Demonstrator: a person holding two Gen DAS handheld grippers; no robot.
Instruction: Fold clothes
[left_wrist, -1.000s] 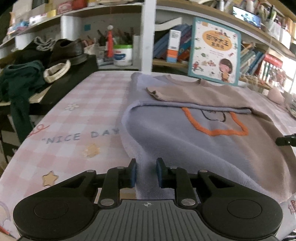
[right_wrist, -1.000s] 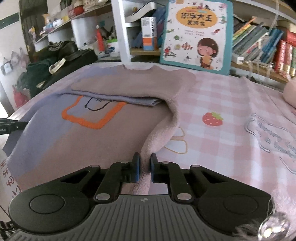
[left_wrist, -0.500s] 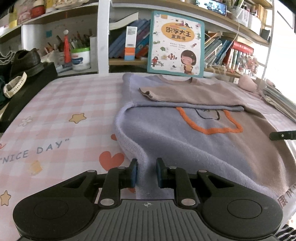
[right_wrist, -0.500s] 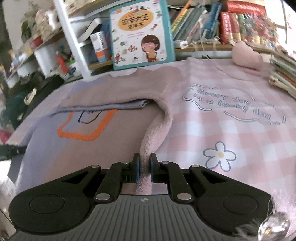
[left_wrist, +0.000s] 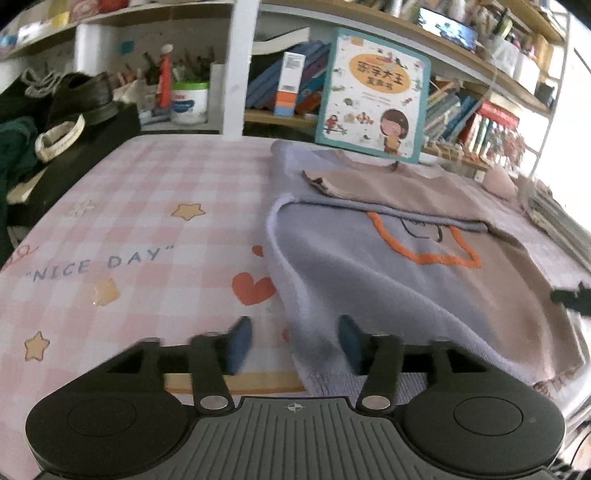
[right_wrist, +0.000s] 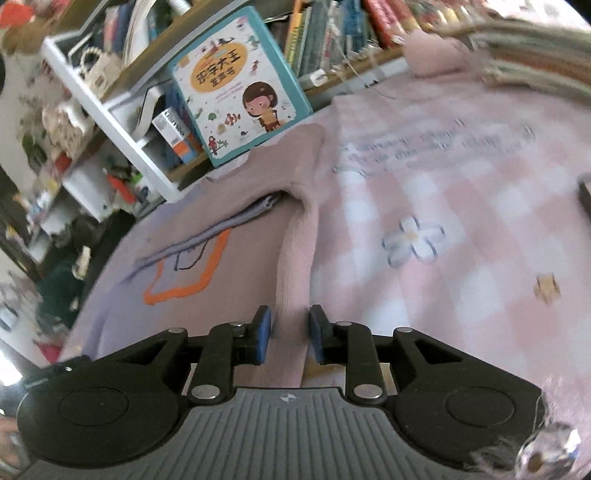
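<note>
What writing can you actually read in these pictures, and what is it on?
"NICE DAY": pink checked tablecloth.
Large Chinese characters, hard to make out, on an orange patch: children's book.
Cursive writing on the tablecloth in the right wrist view: blurred, unreadable.
White tub, small box, book spines: too small.

Clutter around the pink checked tablecloth

A children's book leans upright against the bookshelf; a white tub sits on a shelf, a black shoe on a dark box, a pink plush near stacked books.
</note>
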